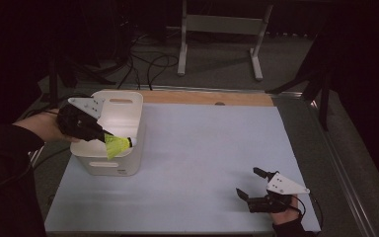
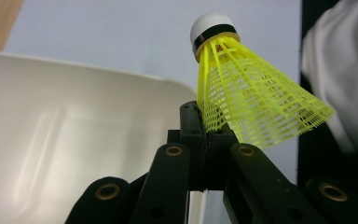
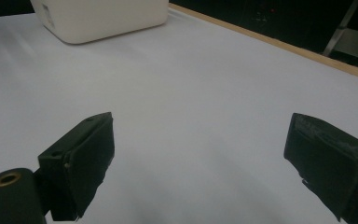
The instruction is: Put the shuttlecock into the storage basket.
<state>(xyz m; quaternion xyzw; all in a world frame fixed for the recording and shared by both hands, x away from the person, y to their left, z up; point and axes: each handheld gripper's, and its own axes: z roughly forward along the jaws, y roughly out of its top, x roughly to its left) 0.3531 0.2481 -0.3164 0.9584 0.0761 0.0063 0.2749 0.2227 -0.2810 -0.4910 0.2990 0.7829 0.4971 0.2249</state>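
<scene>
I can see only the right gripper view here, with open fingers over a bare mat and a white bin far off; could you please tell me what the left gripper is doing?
Observer: The left gripper is shut on a yellow shuttlecock, pinching the skirt's edge.
Operator: Thank you. Where is it relative to the bin?
Observer: In the high view the shuttlecock hangs over the bin, just above its front rim.
Operator: Which way does its cork point?
Observer: The white cork points away from the gripper, toward the middle of the mat.
</scene>
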